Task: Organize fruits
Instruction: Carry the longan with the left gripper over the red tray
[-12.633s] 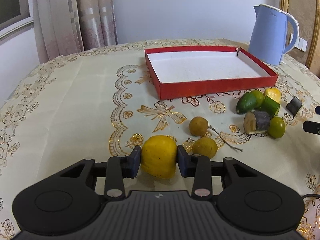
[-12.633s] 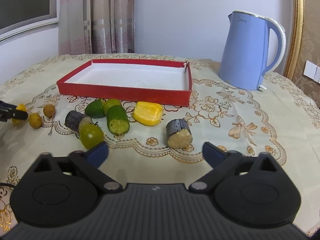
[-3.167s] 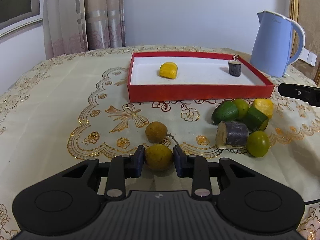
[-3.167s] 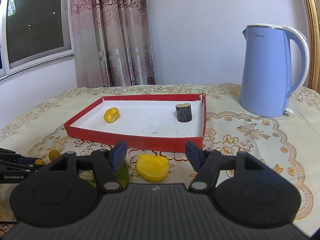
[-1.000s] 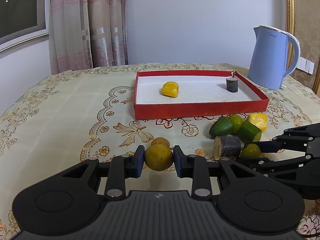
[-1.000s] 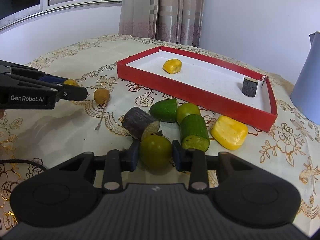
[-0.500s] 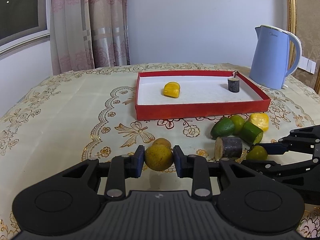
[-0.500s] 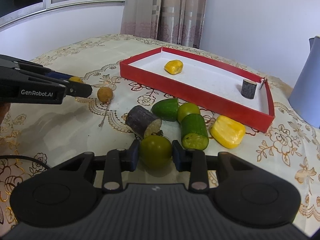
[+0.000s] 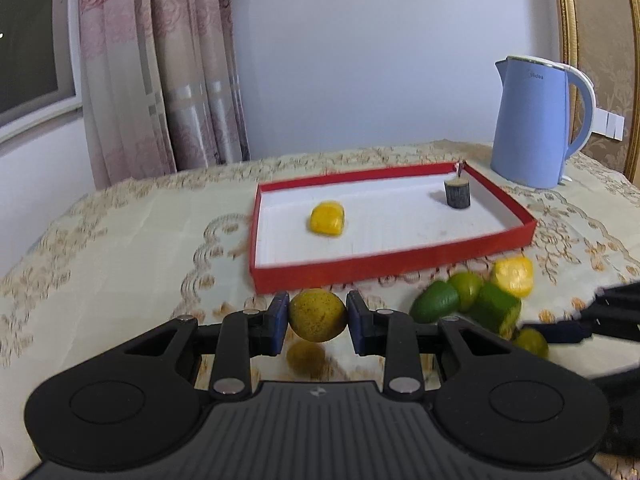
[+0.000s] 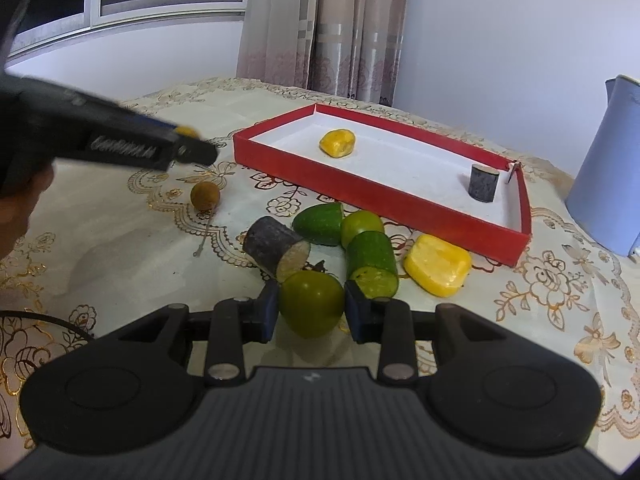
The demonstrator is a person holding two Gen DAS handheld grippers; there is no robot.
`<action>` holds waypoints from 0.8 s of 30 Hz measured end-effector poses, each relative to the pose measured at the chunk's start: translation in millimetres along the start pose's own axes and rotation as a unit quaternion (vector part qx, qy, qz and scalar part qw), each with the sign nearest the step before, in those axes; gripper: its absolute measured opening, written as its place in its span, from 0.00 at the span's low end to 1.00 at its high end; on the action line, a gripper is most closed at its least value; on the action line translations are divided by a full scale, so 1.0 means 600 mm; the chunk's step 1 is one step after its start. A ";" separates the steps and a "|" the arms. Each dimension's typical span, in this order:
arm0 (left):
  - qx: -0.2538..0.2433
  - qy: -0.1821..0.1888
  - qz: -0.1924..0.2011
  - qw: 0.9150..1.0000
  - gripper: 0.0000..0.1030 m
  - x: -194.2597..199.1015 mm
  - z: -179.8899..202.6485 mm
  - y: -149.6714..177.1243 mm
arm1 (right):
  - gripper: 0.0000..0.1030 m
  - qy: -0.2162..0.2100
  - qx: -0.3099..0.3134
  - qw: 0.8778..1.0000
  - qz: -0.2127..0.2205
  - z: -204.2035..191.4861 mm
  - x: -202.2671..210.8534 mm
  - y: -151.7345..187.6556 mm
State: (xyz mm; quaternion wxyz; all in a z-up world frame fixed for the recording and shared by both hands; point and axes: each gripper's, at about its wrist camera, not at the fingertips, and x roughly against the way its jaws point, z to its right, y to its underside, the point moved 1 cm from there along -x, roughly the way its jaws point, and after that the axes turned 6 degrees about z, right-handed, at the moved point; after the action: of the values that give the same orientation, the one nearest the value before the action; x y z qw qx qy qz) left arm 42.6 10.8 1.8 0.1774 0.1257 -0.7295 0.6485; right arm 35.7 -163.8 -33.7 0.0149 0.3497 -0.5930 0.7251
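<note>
My left gripper [image 9: 318,317] is shut on a brownish-yellow round fruit [image 9: 318,314] and holds it above the tablecloth, in front of the red tray [image 9: 360,270]. The tray holds a yellow fruit piece [image 9: 327,219] and a dark cane stub [image 9: 457,195]. My right gripper [image 10: 311,309] is shut on a green round fruit [image 10: 311,309] low over the cloth. Beside it lie a dark cane piece [image 10: 277,249], green pieces [image 10: 371,261] and a yellow piece [image 10: 437,265]. A second brown fruit [image 10: 205,196] lies on the cloth to the left.
A blue kettle [image 9: 534,122] stands to the right behind the tray. Curtains [image 9: 160,64] and a window close off the back left. The left gripper's body [image 10: 112,138] reaches across the right wrist view's upper left. A cable [image 10: 48,320] lies at the near left.
My left gripper has lifted the brownish fruit off the cloth and moved toward the tray. My right gripper stays shut on the green fruit and has risen slightly.
</note>
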 end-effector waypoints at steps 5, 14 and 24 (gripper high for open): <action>-0.010 0.001 0.003 1.000 0.29 -0.032 0.013 -0.029 | 0.31 0.008 -0.005 1.000 0.003 0.014 0.011 0.000; -0.031 -0.009 -0.007 0.999 0.29 -0.096 0.034 -0.052 | 0.31 0.020 -0.011 1.000 0.008 0.032 0.026 0.002; -0.044 -0.024 -0.010 0.999 0.29 -0.143 0.049 -0.068 | 0.31 0.026 -0.016 0.999 0.012 0.047 0.032 -0.002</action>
State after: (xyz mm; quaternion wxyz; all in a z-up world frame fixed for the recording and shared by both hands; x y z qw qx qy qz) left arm 134.4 -27.6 -0.7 0.1720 0.1402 -0.7602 0.6106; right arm 35.5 -195.2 -21.5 0.0271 0.3231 -0.6085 0.7243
